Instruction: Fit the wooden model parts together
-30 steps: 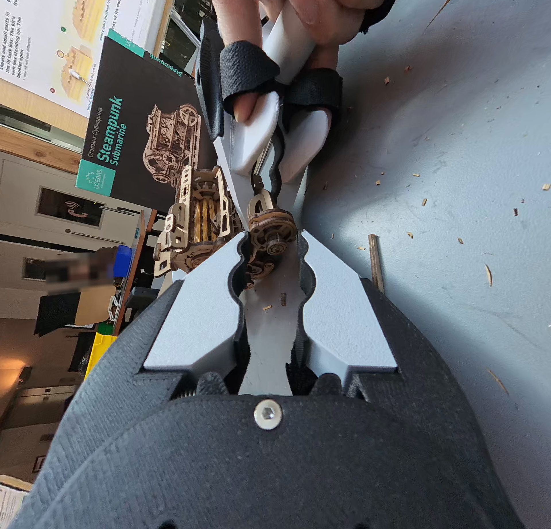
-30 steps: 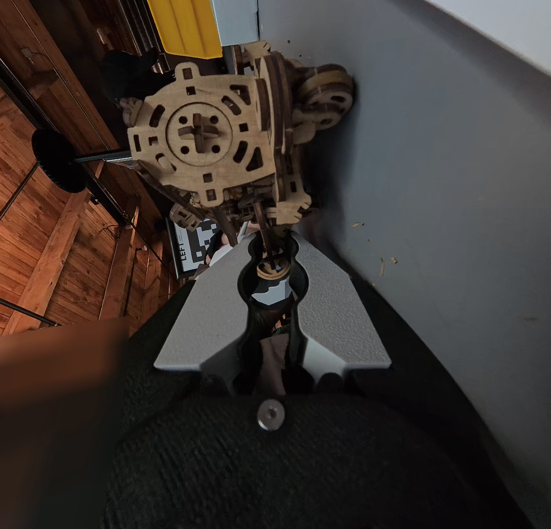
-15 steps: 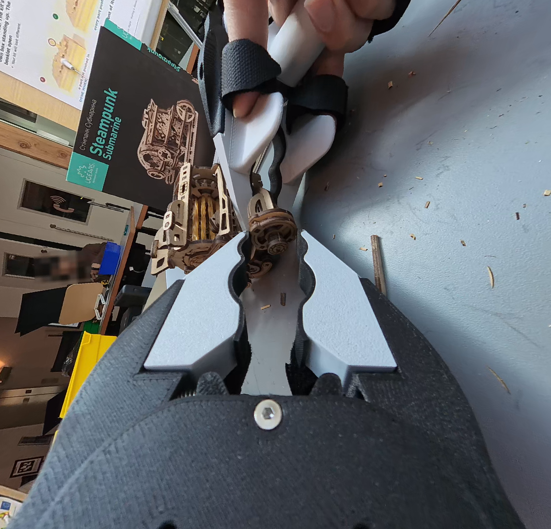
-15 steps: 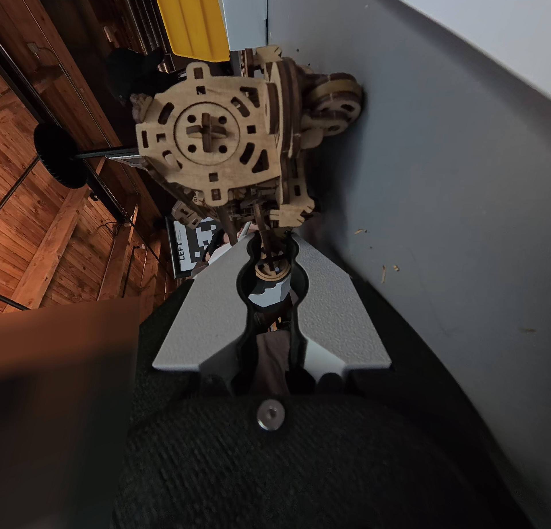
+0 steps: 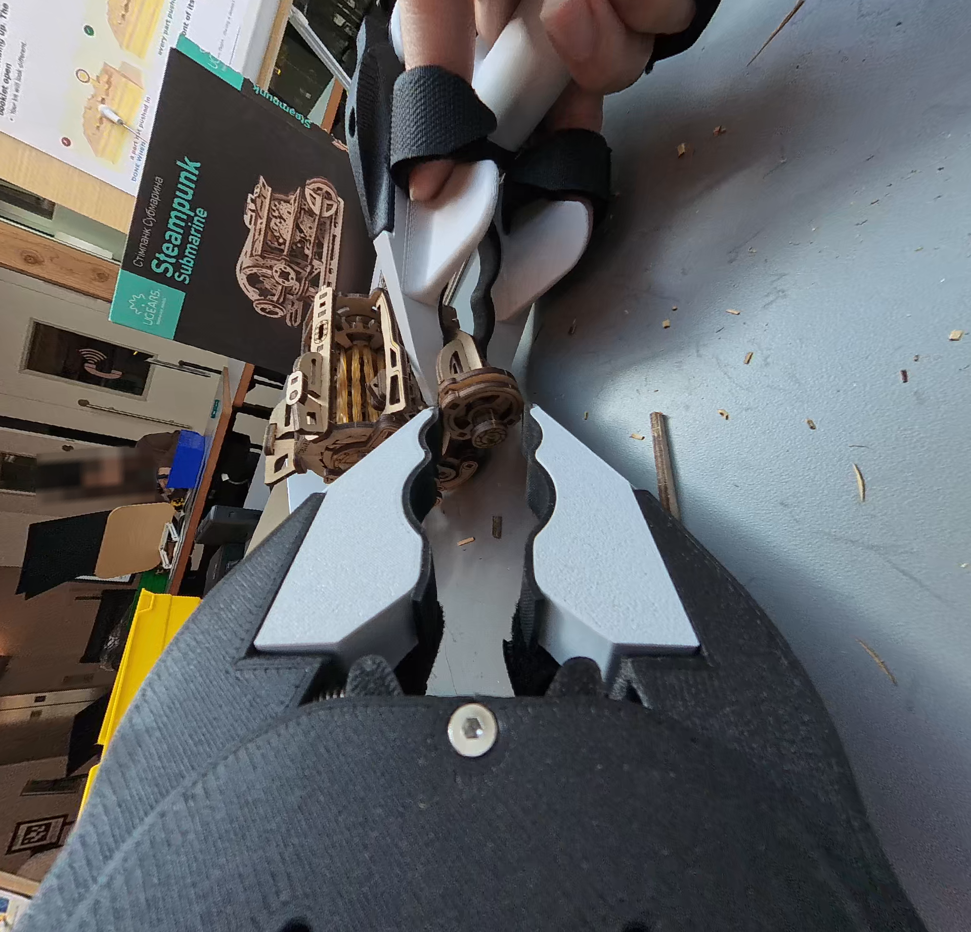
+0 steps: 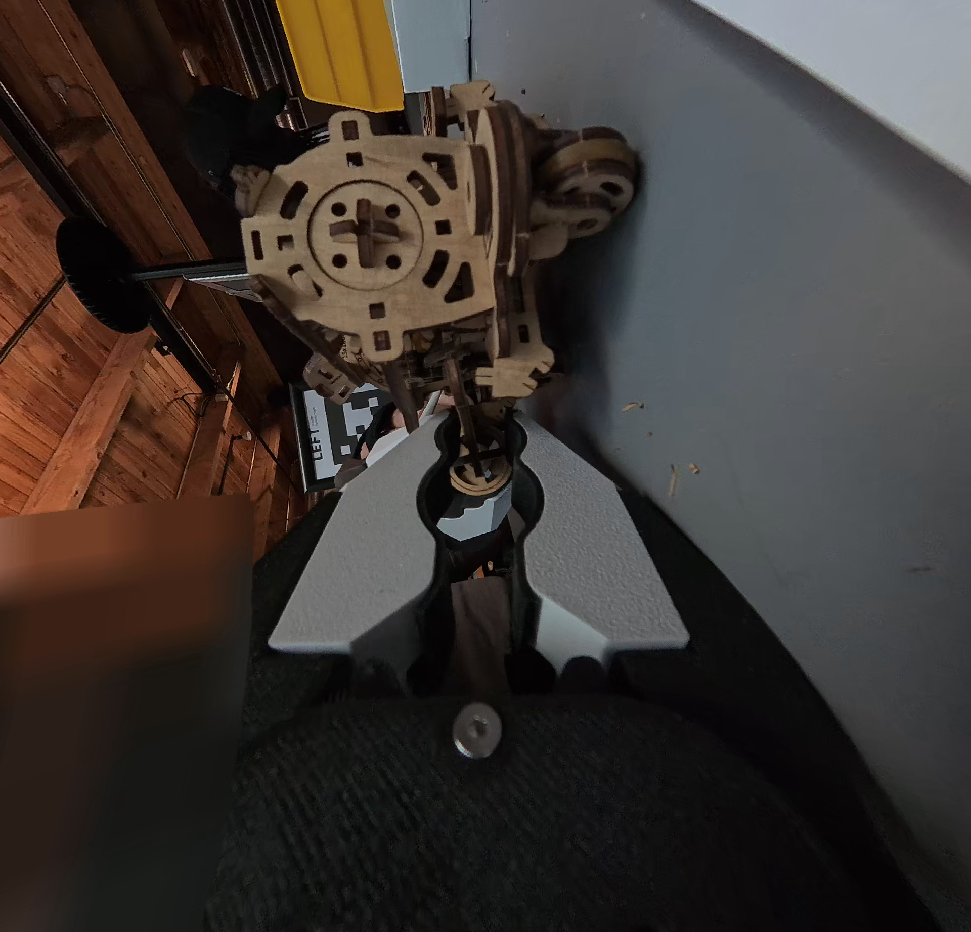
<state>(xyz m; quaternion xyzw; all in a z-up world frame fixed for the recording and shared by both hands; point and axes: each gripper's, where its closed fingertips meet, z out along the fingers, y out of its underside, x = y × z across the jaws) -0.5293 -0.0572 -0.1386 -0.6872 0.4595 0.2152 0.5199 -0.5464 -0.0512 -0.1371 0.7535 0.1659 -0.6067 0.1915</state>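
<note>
Ahead of the left tongs [image 5: 481,434], left of their tips, stands the wooden model body [image 5: 341,397], with a dark printed box [image 5: 236,213] behind it. Splinters and a small stick [image 5: 663,465] lie right of them on the grey counter [image 5: 788,276]. The left tongs are partly closed on a round wooden wheel part [image 5: 481,418] (pads against both sides). Opposite, a hand [image 5: 551,29] grips the right tongs [image 6: 478,465], pinched on that part's thin end, the model just beyond.

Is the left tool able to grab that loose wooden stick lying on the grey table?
Probably not yet: nothing covers the stick, just right of the left tool, but a wooden wheel part already sits between its fingers.
</note>
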